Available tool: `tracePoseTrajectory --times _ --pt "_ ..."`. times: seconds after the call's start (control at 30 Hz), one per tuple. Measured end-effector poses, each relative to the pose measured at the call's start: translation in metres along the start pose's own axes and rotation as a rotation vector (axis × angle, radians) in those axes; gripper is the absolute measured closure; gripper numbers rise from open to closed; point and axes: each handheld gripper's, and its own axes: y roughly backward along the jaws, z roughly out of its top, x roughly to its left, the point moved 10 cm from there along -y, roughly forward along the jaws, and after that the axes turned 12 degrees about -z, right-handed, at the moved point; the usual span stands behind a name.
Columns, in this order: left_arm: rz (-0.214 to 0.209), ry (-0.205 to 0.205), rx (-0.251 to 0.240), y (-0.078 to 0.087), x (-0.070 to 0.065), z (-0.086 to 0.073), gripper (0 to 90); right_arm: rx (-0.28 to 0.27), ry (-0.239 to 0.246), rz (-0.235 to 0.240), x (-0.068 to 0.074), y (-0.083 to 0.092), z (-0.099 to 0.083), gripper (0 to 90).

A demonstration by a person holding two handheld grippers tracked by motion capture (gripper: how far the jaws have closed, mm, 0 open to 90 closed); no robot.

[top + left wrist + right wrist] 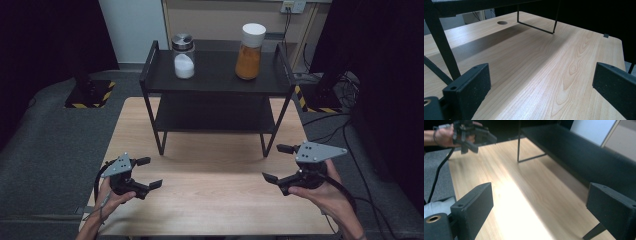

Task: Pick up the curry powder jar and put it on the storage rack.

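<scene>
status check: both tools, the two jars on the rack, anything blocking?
Left tool open, empty, low over table. Right tool open, empty. White-powder jar and orange-powder jar upright on rack top shelf, untouched. Nothing blocking.

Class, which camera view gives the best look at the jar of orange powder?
The high view: the orange powder jar stands upright, whole and unblocked on the black shelf's top tier, right of the white powder jar. The two gripper views look low across the wooden table, showing the shelf's legs and underside instead.

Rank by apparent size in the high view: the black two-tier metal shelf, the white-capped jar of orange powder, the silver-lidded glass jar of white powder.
1. Black two-tier metal shelf, clearly largest.
2. White-capped jar of orange powder.
3. Silver-lidded glass jar of white powder, slightly shorter.
</scene>
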Motion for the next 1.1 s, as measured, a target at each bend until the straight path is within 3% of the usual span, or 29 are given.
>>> tracePoseTrajectory --times 0.2,0.5,0.83,1.1 --pt "0.002 0.0 0.004 -0.001 0.0 0.0 0.7 0.012 -0.022 -0.033 0.004 -0.012 -0.024 7.6" --pt "0.003 0.005 0.005 -0.001 0.0 -0.001 0.7 0.023 -0.06 -0.009 0.005 -0.03 -0.052 7.1" --pt "0.011 0.003 -0.002 -0.001 -0.001 -0.001 0.7 0.007 -0.091 -0.023 0.009 -0.041 -0.077 7.1" --pt "0.021 -0.008 -0.01 0.001 -0.001 -0.001 0.7 0.04 -0.108 -0.028 0.011 -0.049 -0.093 7.0"
